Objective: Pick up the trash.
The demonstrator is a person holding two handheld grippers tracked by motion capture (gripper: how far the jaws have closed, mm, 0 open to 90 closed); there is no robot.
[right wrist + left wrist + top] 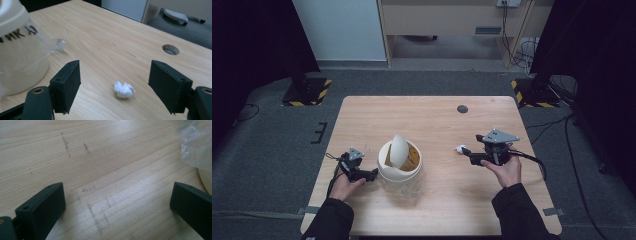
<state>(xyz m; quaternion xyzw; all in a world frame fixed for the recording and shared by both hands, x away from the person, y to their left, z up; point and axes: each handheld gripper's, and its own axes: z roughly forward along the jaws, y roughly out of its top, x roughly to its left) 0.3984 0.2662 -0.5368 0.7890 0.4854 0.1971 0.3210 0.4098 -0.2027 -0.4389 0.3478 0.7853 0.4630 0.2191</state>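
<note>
Bin (399, 167) interior mostly hidden behind tilted swing lid (399, 150).

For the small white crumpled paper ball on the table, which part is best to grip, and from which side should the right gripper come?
Grip the white paper ball across its middle, coming down from above and slightly behind. It is a loose, roundish wad lying free on the table, with no handle or edge, so any width likely suits. The right gripper already has its jaws open on either side of it, not touching.
</note>
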